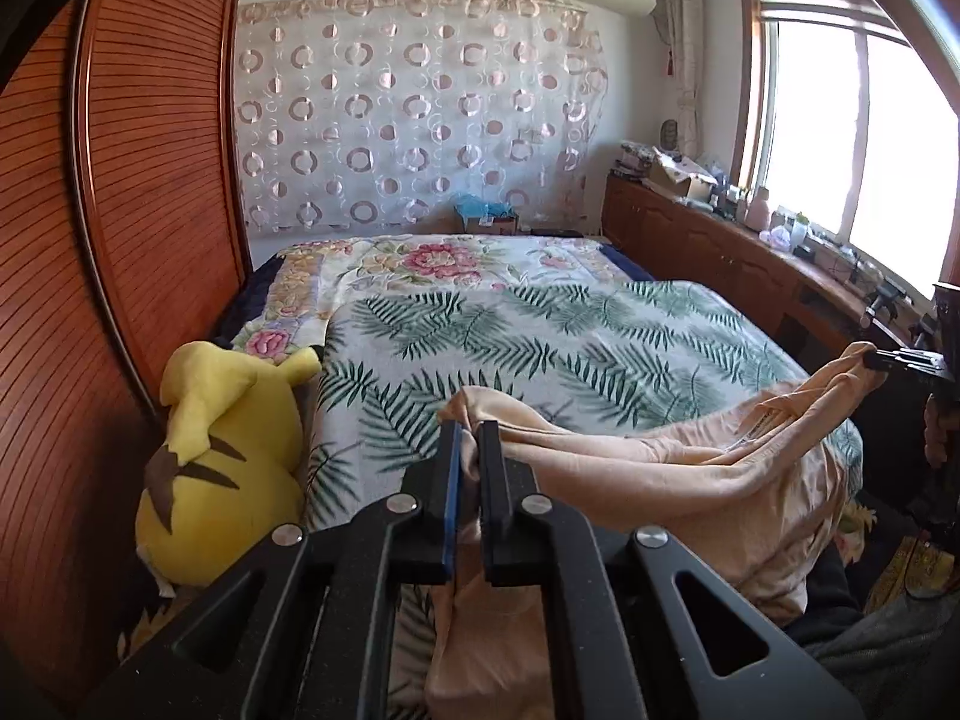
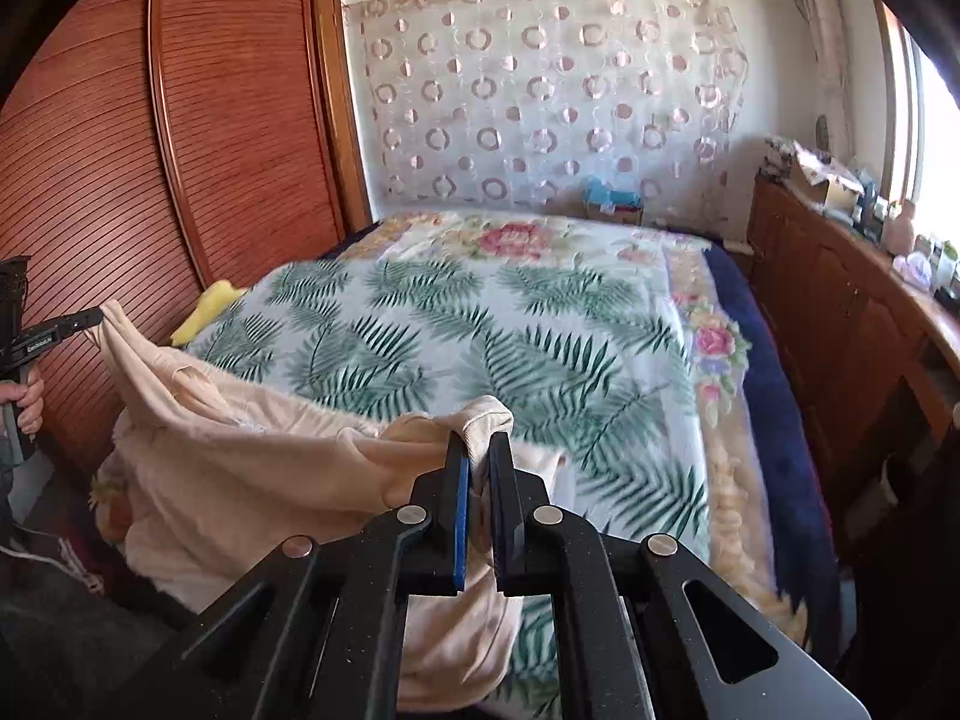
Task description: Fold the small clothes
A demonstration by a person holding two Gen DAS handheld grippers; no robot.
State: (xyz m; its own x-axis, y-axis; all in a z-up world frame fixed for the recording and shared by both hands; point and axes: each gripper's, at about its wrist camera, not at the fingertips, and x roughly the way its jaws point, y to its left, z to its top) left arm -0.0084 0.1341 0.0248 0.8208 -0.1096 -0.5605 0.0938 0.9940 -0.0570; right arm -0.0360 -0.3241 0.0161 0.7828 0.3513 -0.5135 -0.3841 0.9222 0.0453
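Observation:
A peach garment [image 1: 690,468] hangs over the near edge of the bed, held up between both grippers. My left gripper [image 1: 471,429] is shut on one top corner of it. My right gripper [image 2: 480,441] is shut on the other top corner of the peach garment [image 2: 270,468]. In the left wrist view the right gripper [image 1: 882,358] shows at far right, pinching its corner. In the right wrist view the left gripper [image 2: 90,318] shows at far left, pinching its corner. The cloth sags between them and drapes down below the mattress edge.
The bed carries a fern-print blanket [image 1: 540,348] over a floral blanket [image 1: 432,258]. A yellow plush toy [image 1: 222,468] lies at the bed's left by the wooden wardrobe [image 1: 120,180]. A cluttered wooden cabinet [image 1: 750,240] runs under the window at right.

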